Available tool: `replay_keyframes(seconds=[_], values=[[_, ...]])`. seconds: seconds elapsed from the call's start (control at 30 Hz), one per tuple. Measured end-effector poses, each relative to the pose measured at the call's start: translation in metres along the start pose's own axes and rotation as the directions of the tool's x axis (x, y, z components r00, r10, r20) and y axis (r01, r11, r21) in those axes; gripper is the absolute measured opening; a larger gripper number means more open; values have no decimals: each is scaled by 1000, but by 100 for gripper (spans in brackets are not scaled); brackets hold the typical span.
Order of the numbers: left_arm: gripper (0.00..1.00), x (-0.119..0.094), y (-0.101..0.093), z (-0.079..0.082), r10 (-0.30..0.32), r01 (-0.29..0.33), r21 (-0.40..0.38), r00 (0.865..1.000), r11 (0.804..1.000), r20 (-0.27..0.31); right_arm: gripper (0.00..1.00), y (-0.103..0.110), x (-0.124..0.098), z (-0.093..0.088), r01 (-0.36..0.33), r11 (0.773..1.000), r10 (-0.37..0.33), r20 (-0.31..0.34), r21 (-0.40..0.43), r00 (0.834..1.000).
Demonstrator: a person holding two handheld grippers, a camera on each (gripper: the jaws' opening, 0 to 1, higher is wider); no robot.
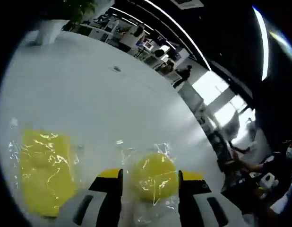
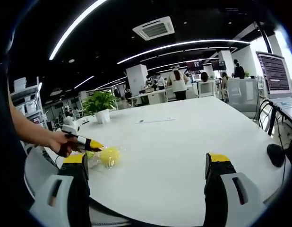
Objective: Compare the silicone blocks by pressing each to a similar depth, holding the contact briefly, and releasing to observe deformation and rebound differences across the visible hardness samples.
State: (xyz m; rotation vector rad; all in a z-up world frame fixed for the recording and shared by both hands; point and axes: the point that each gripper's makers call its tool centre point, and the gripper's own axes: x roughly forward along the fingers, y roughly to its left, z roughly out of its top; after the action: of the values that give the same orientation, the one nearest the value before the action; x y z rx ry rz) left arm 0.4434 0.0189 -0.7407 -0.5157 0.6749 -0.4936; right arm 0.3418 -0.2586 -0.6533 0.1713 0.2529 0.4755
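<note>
Between the left claw (image 1: pixel 150 187) jaws, parted and gripping nothing, lies the wrapped round yellow silicone block (image 1: pixel 154 176); right claw (image 2: pixel 146 172) gapes empty, well apart.

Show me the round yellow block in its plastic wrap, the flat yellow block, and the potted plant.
Round yellow block (image 1: pixel 154 176): left gripper view, its middle.
Flat yellow block (image 1: pixel 44 170): left gripper view, its top face.
Potted plant (image 2: pixel 99 102): right gripper view, its leaves.

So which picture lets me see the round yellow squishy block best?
The left gripper view: the round yellow block sits close up in its clear wrap between the left gripper's open jaws. In the right gripper view it is a small yellow blob far across the white table.
</note>
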Motion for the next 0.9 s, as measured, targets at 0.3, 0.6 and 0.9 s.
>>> replay_keyframes(seconds=[0.3,0.6,0.9], values=[[100,-63,-5,67,-133,58,462,982,885,131,97,-6,18,-13,-23,997,19,-56,-71,998],[100,-147,63,85,-108,-20,525,971,851,212,97,-10,36,-39,-59,988,40,-132,-144,990],[100,-213,133,54,63,-166,531,976,831,206,97,-9,47,-49,-83,978,50,-169,-194,984]])
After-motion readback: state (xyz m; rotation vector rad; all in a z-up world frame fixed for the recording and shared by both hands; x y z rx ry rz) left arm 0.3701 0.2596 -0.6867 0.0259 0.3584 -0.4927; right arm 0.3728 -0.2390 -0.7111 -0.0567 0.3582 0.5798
